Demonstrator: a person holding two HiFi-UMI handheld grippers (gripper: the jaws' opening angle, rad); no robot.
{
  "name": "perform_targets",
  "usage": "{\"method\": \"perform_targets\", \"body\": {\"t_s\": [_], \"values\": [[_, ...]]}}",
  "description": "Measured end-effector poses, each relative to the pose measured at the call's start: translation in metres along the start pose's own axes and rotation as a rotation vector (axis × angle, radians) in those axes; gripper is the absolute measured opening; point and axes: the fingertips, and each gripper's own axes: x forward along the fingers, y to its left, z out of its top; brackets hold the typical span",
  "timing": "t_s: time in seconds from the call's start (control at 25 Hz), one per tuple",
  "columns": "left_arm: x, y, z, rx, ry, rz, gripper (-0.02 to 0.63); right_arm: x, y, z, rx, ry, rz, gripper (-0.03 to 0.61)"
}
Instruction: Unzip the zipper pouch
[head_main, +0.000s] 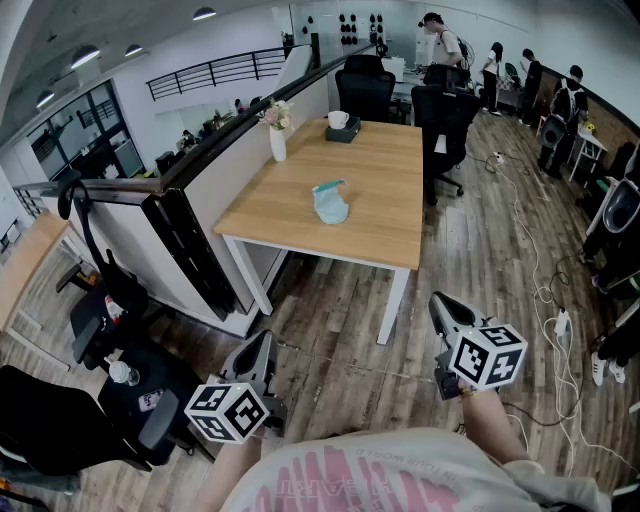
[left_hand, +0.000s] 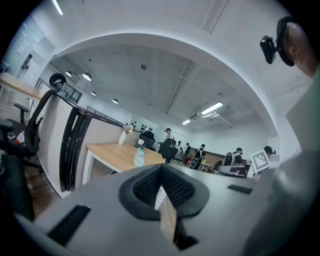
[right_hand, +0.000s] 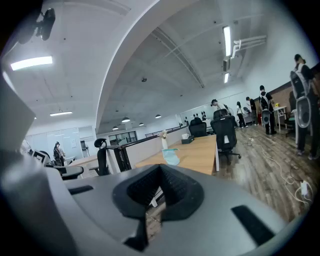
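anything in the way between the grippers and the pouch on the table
Nothing visible does. The zipper pouch lies alone in the middle of the table; only floor and the table's near edge separate it from the left gripper and right gripper. The vase and box stand beyond it.

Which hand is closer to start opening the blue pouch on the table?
Right, but only slightly. The right gripper is nearer the table's front edge than the left gripper. Both are shut, empty and well short of the pouch.
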Motion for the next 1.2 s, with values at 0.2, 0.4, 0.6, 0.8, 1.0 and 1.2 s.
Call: {"method": "perform_targets", "body": {"t_s": [0.2,0.4,0.6,0.8,1.0,1.2], "values": [[-0.016,-0.034,-0.021,-0.003,-0.004,-0.002,0.002,-0.032,-0.012,-0.020,-0.002,0.036,0.015,-0.003],[-0.035,-0.060,-0.040,-0.014,-0.007,0.018,0.002,-0.058,-0.018,-0.036,-0.009,0.070,0.038,-0.002],[-0.052,-0.072,-0.068,-0.034,0.011,0.036,0.002,-0.077,-0.021,-0.064,0.001,0.110,0.051,-0.002],[-0.062,-0.075,-0.093,-0.045,0.064,0.058,0.002,-0.080,-0.027,-0.086,0.093,0.139,0.058,-0.002],[-0.053,-0.062,-0.101,-0.070,0.075,0.075,0.002,-0.059,-0.026,-0.098,0.086,0.186,0.069,-0.002],[-0.018,-0.033,-0.095,-0.080,0.073,0.081,0.000,-0.015,-0.030,-0.094,0.071,0.197,0.066,-0.002]]}}
